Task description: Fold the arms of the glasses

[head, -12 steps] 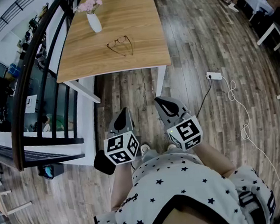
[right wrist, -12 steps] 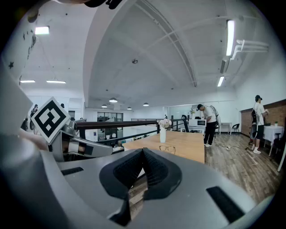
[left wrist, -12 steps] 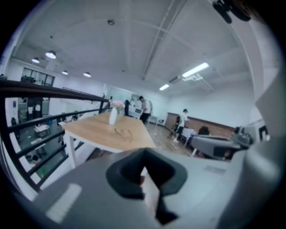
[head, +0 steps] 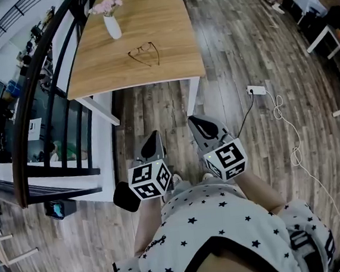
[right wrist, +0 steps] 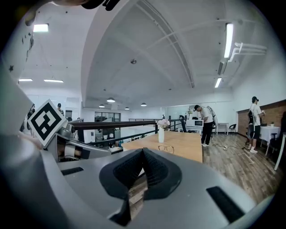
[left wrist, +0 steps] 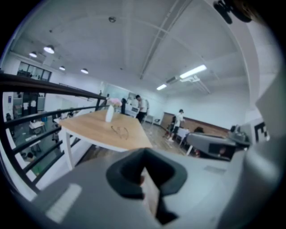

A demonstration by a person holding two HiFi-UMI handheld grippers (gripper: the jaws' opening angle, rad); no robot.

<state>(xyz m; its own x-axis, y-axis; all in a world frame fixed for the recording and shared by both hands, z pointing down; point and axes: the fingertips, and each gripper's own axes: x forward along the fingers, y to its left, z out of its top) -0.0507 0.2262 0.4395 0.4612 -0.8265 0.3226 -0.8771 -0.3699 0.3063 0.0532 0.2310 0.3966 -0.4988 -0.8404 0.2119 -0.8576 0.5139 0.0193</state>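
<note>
Right gripper [head: 195,123] nearer, glasses [head: 144,54] far ahead

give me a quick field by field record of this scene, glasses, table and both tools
glasses: thin dark-framed glasses, arms look unfolded, lying on light wooden table
vase: white vase with pink flowers, on the same table
left tool: shut, empty, short of the table
right tool: shut, empty, short of the table
task: folding not started
</note>
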